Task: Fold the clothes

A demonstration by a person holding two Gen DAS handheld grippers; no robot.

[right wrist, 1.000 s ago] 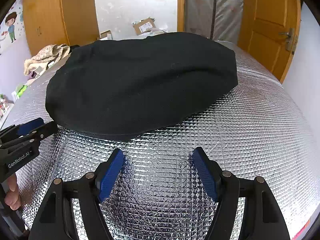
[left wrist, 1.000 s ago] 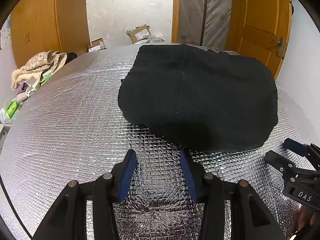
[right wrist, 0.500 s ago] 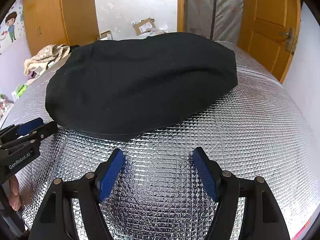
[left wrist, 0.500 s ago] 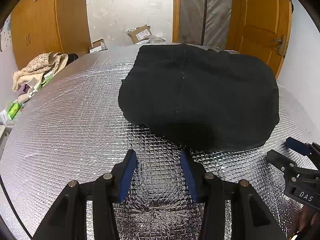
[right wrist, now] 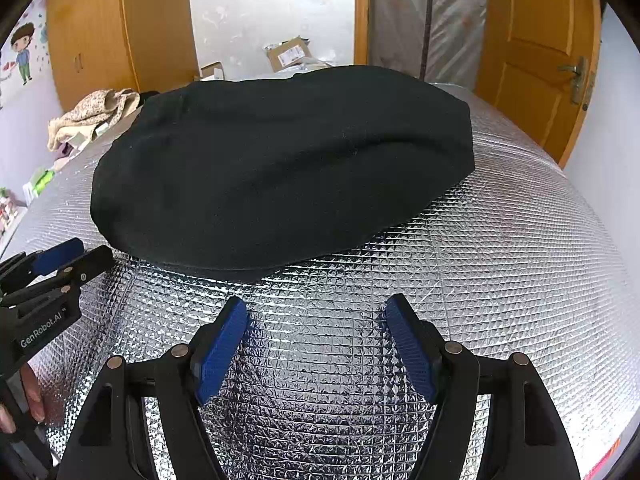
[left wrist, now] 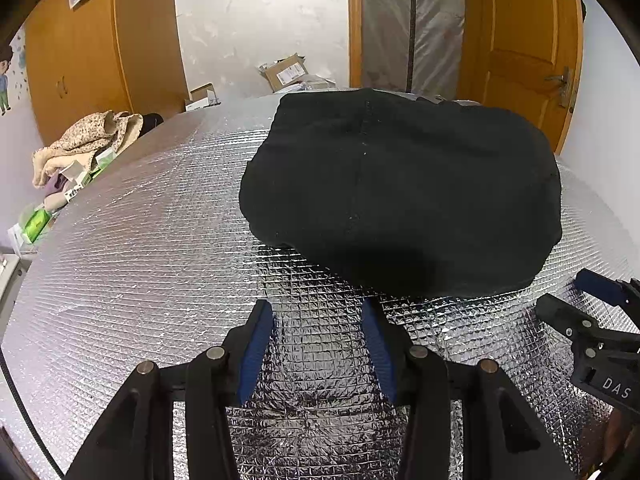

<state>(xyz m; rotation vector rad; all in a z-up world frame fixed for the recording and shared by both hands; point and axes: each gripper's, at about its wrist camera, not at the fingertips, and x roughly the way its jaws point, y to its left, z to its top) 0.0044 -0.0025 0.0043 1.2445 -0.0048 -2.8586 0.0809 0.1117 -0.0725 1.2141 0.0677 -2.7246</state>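
Black folded garment (left wrist: pixel 400 196) sitting just ahead of both tongs
Left tongs (left wrist: pixel 318 314) and right tongs (right wrist: pixel 316 310) both released, empty, over the foil tabletop (right wrist: pixel 500 264).

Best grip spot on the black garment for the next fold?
Take the black garment by its near hem, at the corners facing both grippers, coming in low from the near side. That edge lies flat on the foil surface, a thin lip the open jaws of left gripper and right gripper can straddle.

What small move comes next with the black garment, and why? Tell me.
Probably ease both grippers forward to the near hem of the black garment. The left gripper and right gripper are both open and empty over the foil-covered table, just short of that edge.
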